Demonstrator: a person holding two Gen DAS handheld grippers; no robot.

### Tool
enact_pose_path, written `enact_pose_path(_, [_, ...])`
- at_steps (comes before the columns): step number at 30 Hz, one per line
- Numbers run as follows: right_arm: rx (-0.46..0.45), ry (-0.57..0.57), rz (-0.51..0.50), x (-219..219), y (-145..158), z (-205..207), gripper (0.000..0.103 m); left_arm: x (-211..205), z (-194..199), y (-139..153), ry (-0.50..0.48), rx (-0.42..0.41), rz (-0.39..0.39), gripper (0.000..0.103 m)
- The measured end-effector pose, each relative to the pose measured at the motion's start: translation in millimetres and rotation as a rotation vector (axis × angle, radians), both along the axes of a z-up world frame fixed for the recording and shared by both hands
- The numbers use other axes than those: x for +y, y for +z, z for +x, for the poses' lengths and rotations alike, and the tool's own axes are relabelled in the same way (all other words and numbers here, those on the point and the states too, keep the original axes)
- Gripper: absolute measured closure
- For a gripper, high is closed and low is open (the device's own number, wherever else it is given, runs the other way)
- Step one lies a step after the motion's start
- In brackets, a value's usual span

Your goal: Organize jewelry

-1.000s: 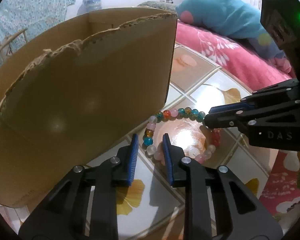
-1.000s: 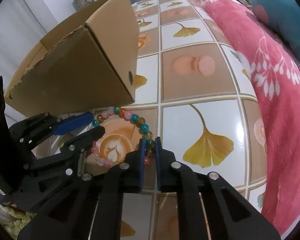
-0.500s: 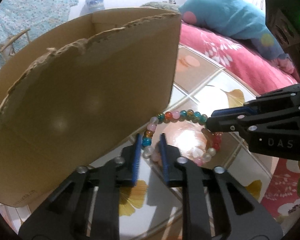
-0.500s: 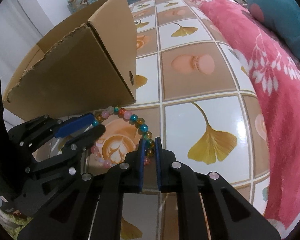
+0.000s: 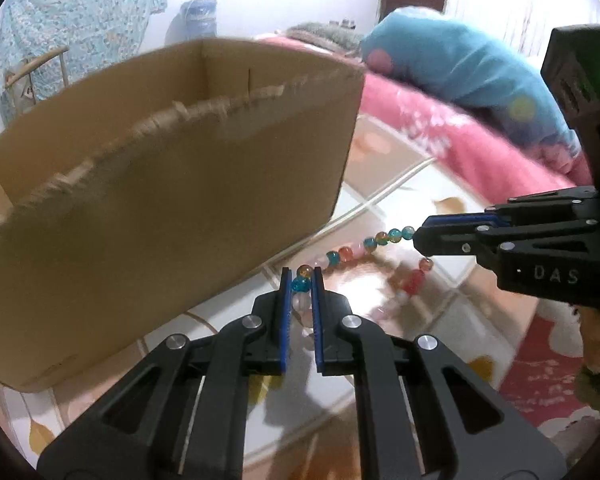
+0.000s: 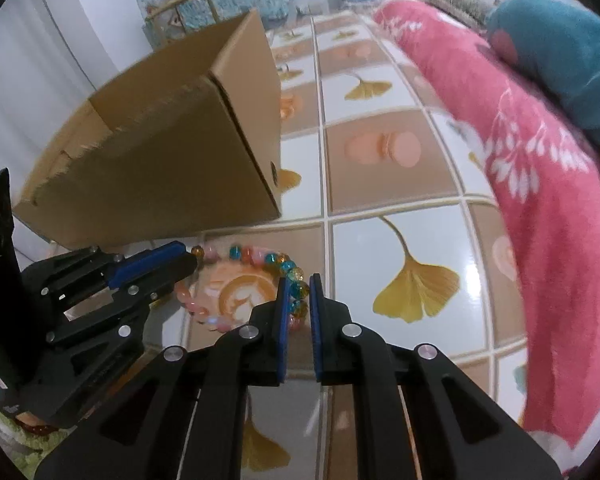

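Observation:
A bracelet of mixed beads (image 5: 346, 254) in teal, orange, pink and clear is stretched between my two grippers just above the tiled floor. My left gripper (image 5: 301, 276) has its jaws closing, and its blue pads press a teal and a clear bead. From the right of the left wrist view, my right gripper (image 5: 418, 240) pinches the opposite side. In the right wrist view, the right gripper (image 6: 299, 280) is shut on the bracelet (image 6: 256, 254), with the left gripper (image 6: 192, 262) at the lower left. An open cardboard box (image 5: 160, 220) with a torn rim stands close behind the bracelet.
The cardboard box (image 6: 172, 168) sits on a floor mat (image 6: 412, 184) of white and brown tiles with ginkgo leaves. Pink flowered bedding (image 6: 540, 184) and a blue pillow (image 5: 460, 68) run along the right. A chair draped in patterned cloth (image 5: 72, 12) stands at the back.
The left jaws narrowed from around the beads to pressing on them. Both grippers then rose a little with the bracelet, which now stretches between them off the floor.

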State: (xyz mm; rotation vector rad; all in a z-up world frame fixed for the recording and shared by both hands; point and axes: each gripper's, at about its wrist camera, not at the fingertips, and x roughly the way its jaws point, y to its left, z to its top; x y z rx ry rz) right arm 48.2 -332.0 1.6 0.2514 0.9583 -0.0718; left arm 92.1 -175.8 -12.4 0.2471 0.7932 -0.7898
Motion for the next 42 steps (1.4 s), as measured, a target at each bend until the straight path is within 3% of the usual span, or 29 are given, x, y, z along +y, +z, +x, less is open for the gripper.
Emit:
enact_pose_path(5, [-0.085,0.032,-0.009,8,43,-9,0.093,15,-15,41,-0.028,-0.037,-0.074,0.095])
enact_pose_path(11, [-0.266,0.123,-0.062,25,120,-10,0.093,39,-27,116,-0.052,-0.184,-0.184,0.095])
enact_pose_path(16, [-0.352,0.221,-0.129,35,151,30,0.093,41,1,146,0.001,-0.261,-0.169,0.094])
enact_pose_path(17, [-0.343,0.239,-0.122,34,149,43,0.093,39,12,145,0.011,-0.24,-0.159,0.094])
enact_pose_path(21, [-0.249,0.293,-0.102,28,126,95,0.093,31,75,115,0.059,-0.026,-0.131,0.094])
enact_pose_path(28, [-0.085,0.342,-0.1,25,78,144,0.093,19,118,62,0.093,0.171,-0.021,0.094])
enact_pose_path(31, [-0.041,0.33,-0.077,20,67,152,0.093,20,119,51,0.107,0.198,0.023,0.092])
enact_pose_path(33, [-0.046,0.326,-0.042,16,67,153,0.091,22,119,47,0.123,0.204,0.036,0.075])
enact_pose_path(34, [-0.053,0.32,-0.035,14,68,153,0.091,23,119,48,0.131,0.196,0.034,0.073])
enact_pose_path(36, [-0.08,0.302,-0.051,12,73,148,0.085,24,118,51,0.13,0.185,0.031,0.071])
enact_pose_path(42, [-0.16,0.255,-0.045,4,98,123,0.08,39,109,66,0.144,0.159,-0.016,0.066])
